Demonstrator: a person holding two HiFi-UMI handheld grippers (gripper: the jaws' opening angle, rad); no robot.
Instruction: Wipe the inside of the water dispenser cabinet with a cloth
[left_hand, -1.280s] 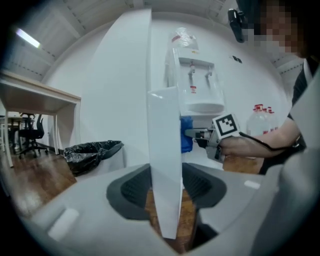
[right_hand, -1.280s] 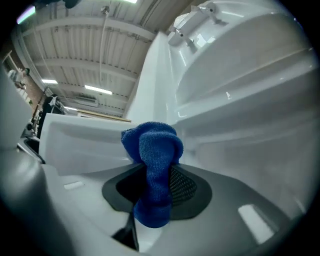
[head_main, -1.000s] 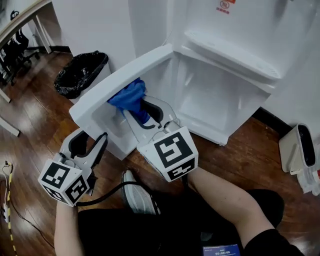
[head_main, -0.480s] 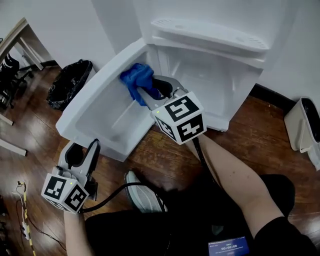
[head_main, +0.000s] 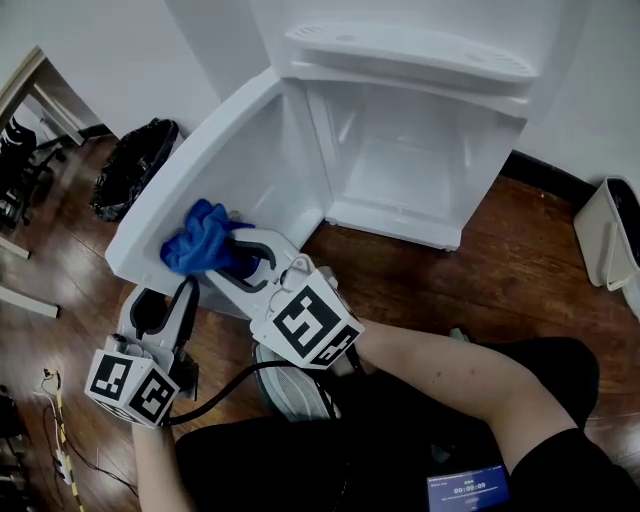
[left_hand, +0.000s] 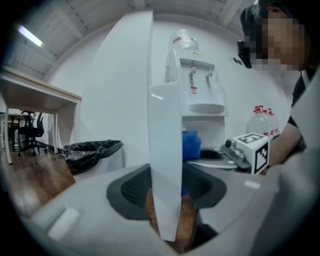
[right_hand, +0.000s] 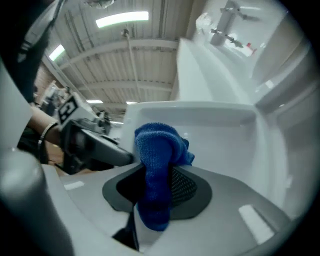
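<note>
Left fingers (left_hand: 129, 189) tight on the open door (head_main: 232, 165) edge, right fingers (right_hand: 187, 186) tight on cloth (head_main: 197, 240), bin (head_main: 130, 168) nearby.

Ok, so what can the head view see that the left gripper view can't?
Only the head view: the cabinet's inside and a shoe. Only the left gripper view: a desk, the taps and water bottles. Both: the door with the left gripper clamped on its edge, the blue cloth held in the right gripper, and the black bin bag.
</note>
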